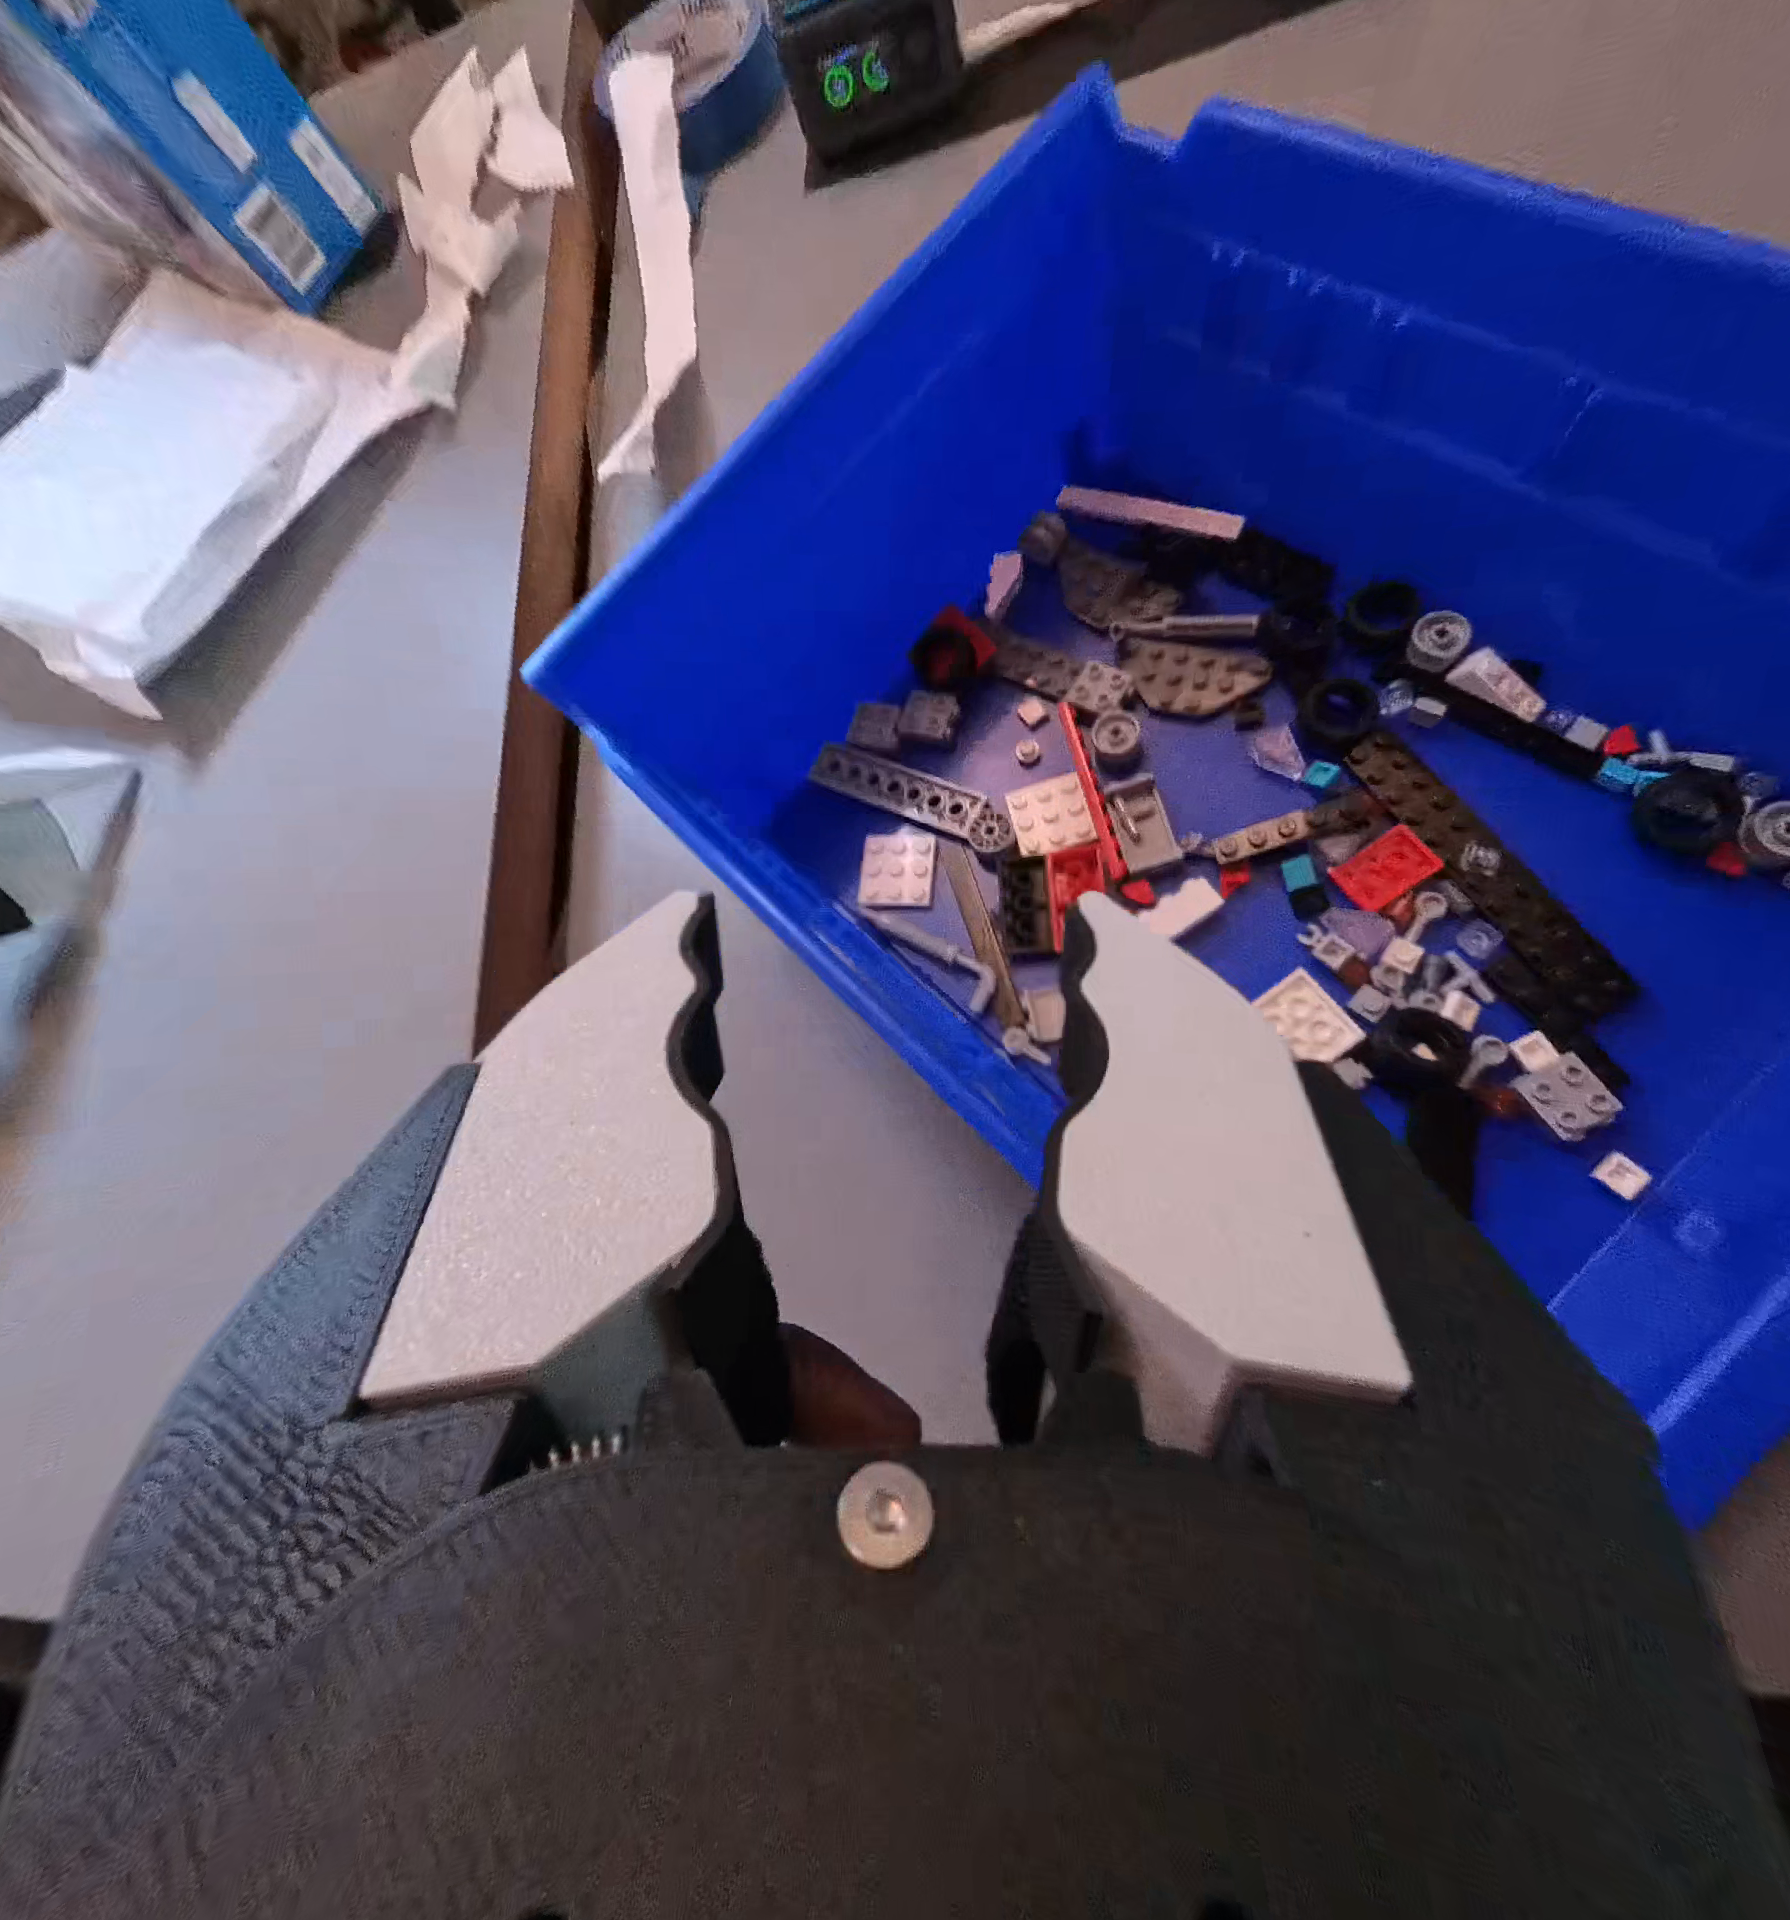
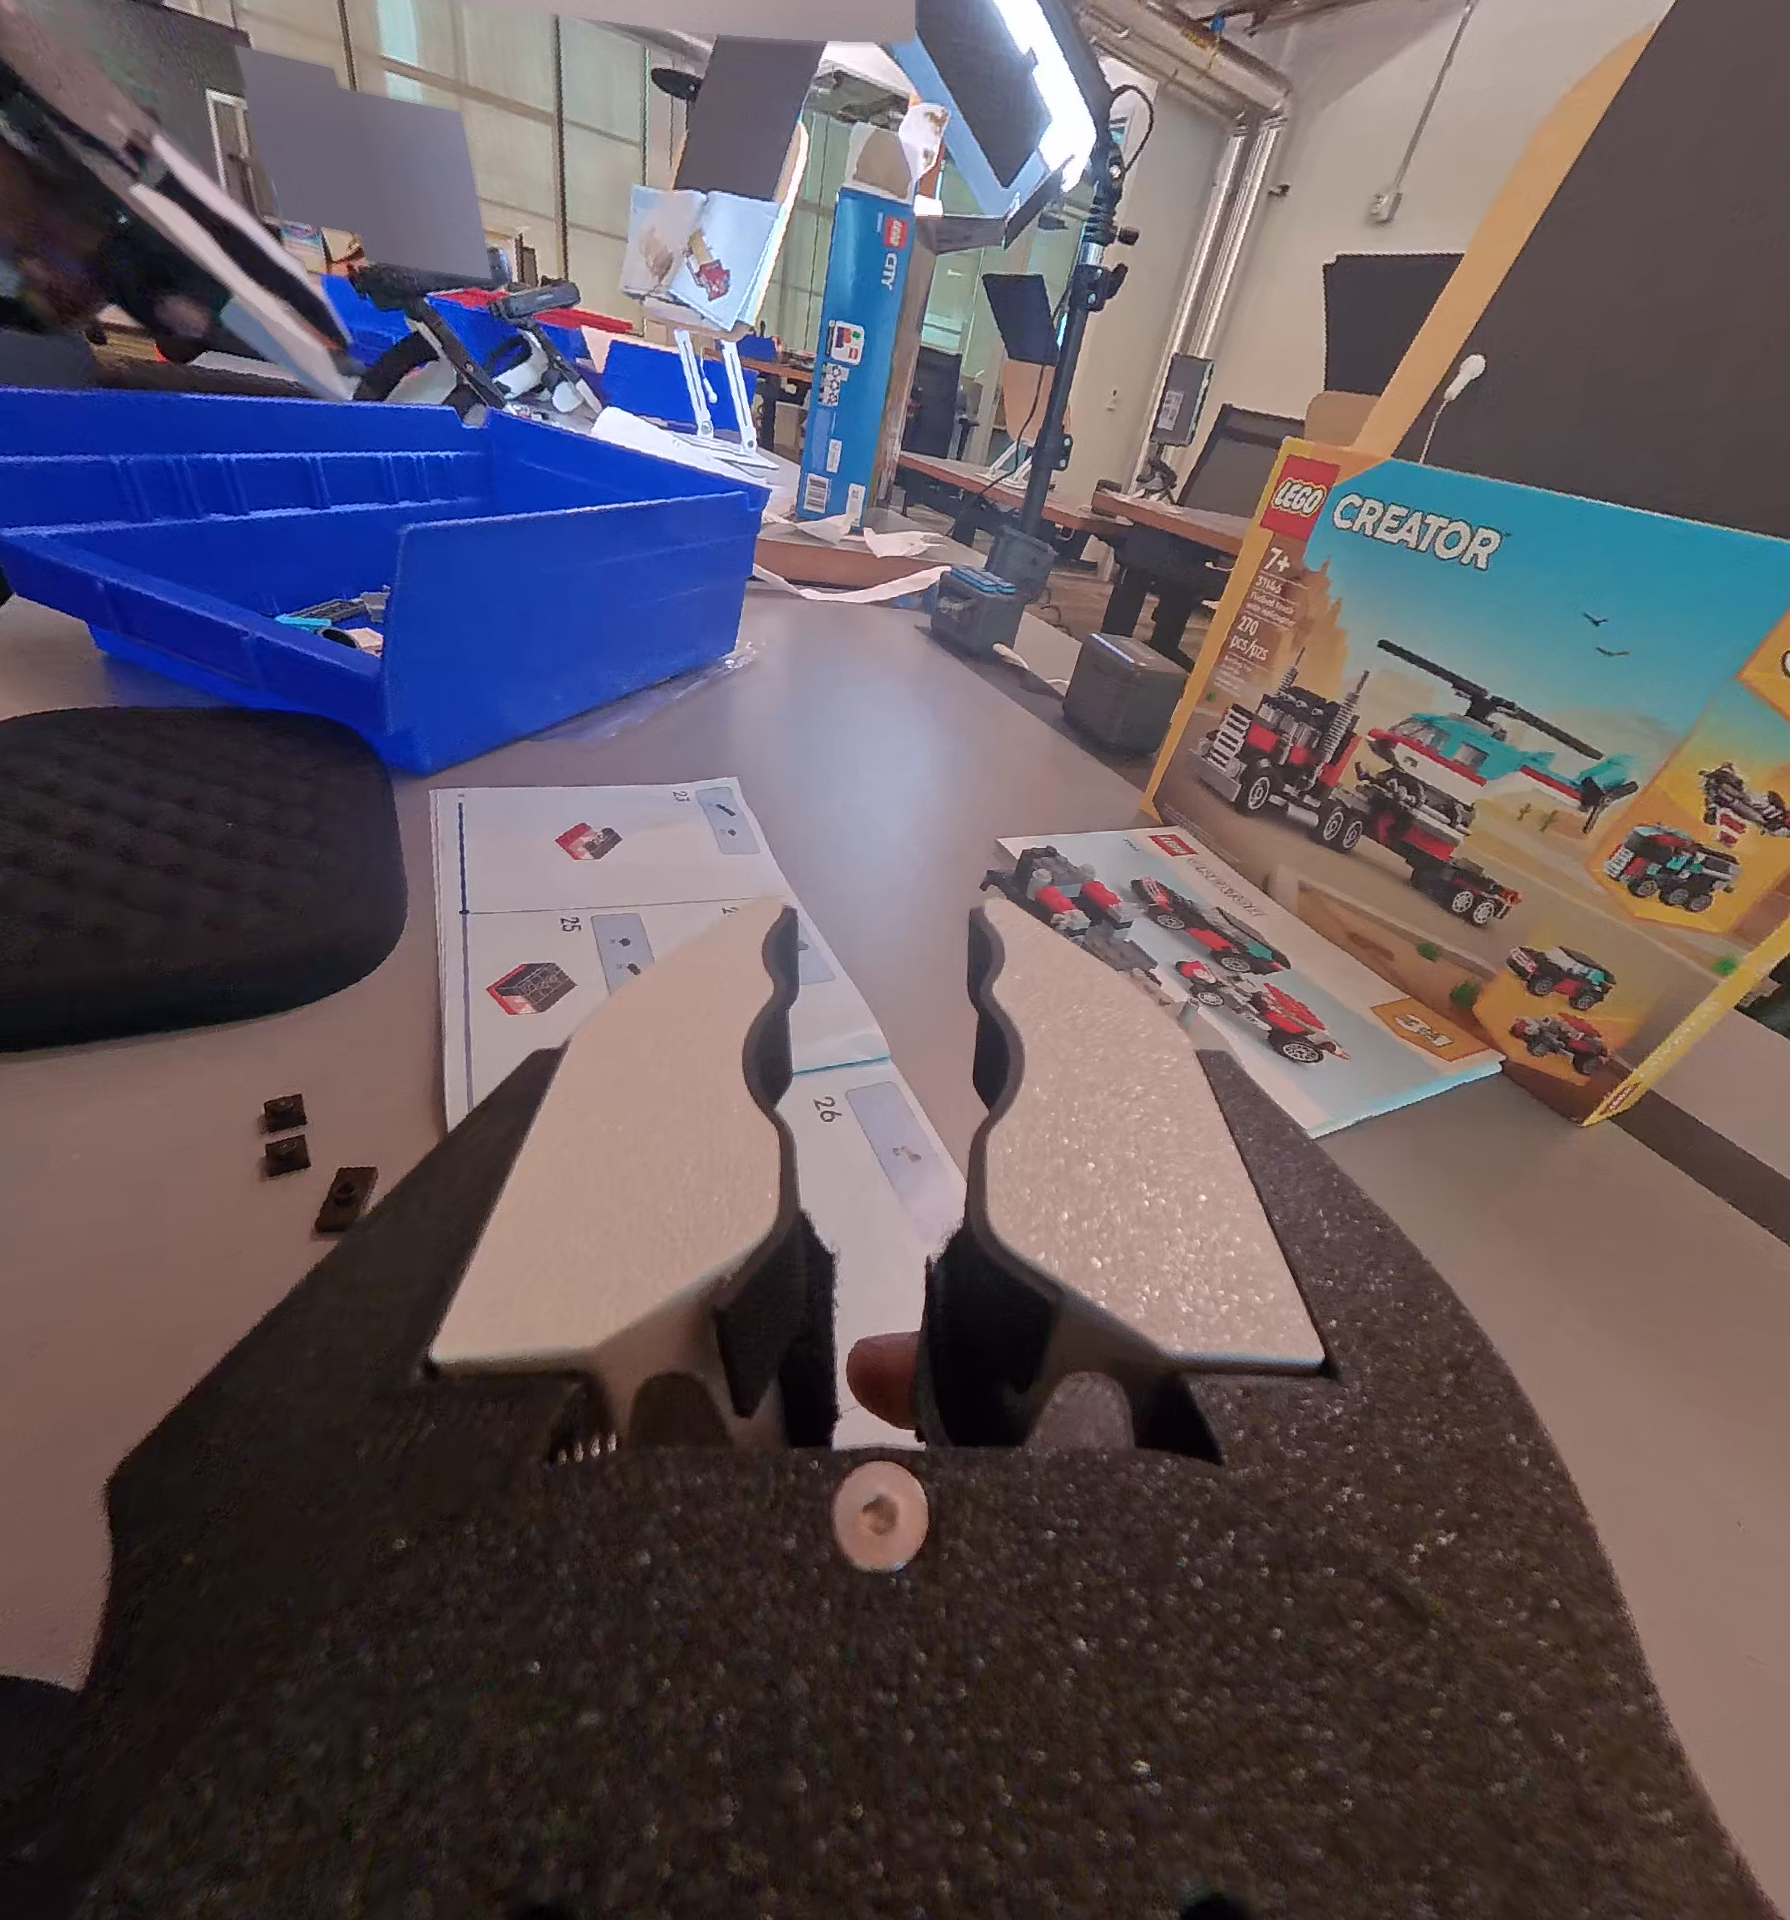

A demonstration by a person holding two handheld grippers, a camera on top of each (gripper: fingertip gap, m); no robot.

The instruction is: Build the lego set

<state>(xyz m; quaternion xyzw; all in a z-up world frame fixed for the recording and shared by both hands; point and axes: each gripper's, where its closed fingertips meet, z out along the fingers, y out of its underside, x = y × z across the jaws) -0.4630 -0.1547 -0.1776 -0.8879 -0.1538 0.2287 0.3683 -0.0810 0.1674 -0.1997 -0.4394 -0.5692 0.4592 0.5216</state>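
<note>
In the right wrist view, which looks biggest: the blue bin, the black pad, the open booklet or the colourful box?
1. Colourful cardboard box
2. Blue plastic bin
3. Black quilted pad
4. Open paper instruction booklet
Box and bin look close; nearness may skew that.

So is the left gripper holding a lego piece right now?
No, the left gripper is open and empty, hanging over the near rim of the blue bin where the loose lego pieces lie.
</note>
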